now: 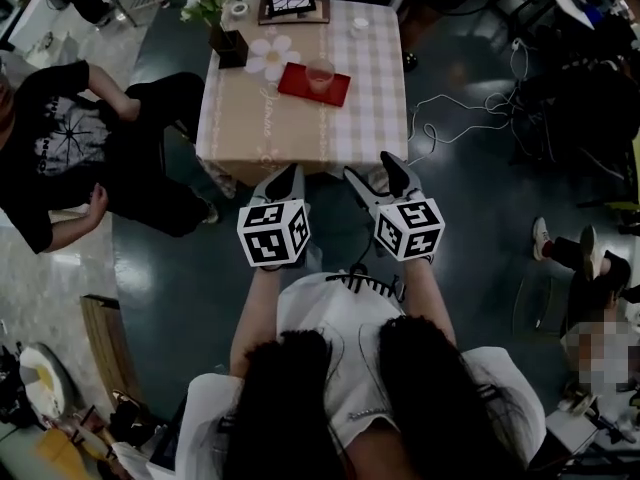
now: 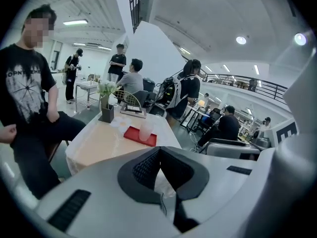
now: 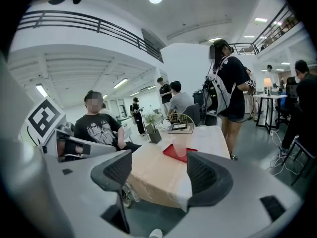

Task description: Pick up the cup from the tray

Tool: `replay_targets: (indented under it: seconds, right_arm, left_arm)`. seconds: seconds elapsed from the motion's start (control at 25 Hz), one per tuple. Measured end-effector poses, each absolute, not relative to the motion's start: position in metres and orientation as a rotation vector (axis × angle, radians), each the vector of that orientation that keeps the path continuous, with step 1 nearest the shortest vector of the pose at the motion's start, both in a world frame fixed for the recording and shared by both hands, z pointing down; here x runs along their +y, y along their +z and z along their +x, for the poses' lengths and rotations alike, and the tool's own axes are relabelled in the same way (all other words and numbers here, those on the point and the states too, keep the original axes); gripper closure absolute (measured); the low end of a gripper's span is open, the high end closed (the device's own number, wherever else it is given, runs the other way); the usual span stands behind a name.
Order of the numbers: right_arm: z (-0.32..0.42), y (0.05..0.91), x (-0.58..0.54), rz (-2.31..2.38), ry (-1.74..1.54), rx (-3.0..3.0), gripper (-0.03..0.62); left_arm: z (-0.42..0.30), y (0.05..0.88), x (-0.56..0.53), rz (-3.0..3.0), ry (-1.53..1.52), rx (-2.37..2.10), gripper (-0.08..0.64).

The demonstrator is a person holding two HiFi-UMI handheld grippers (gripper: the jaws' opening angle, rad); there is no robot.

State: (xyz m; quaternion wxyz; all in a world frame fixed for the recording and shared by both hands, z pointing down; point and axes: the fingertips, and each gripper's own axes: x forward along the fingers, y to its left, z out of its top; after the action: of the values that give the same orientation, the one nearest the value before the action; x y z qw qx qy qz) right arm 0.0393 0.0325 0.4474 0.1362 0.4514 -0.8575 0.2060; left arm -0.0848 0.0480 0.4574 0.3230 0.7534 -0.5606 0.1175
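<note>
A clear cup [image 1: 320, 73] stands upright on a red tray [image 1: 300, 86] at the far middle of a cloth-covered table [image 1: 260, 118]. Both grippers hover side by side in front of the table's near edge, well short of the tray. My left gripper [image 1: 285, 183] has its pads pressed together with nothing between them. My right gripper [image 1: 378, 173] stands open and empty. In the left gripper view the cup [image 2: 145, 131] and tray [image 2: 133, 135] lie beyond the shut left gripper [image 2: 159, 152]. In the right gripper view the cup [image 3: 179, 146] shows between the spread jaws of the right gripper [image 3: 159, 170].
A dark vase of white flowers [image 1: 228, 38], a white flower-shaped mat [image 1: 272, 56] and a framed tablet [image 1: 292, 3] share the table. A person in black [image 1: 60, 138] sits at its left side. Cables [image 1: 450, 118] trail on the floor to the right.
</note>
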Motion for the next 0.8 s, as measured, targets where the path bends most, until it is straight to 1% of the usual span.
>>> replay_targets:
  seconds: [0.28,0.52,0.8]
  right_arm:
    - [0.014,0.445,-0.012,1.333,0.569,-2.462,0.202]
    - [0.001,0.450,-0.043,1.340,0.517,-2.416,0.190]
    - [-0.010,0.466,-0.089,1.273,0.529,-2.403,0.186]
  left_arm:
    - [-0.109,0.453,0.003,2.012,0.310,-1.445,0.554]
    - [-0.125,0.452,-0.023,2.005,0.303,-1.449,0.554]
    - [-0.132,0.460,-0.051,1.980,0.317,-1.469,0.554]
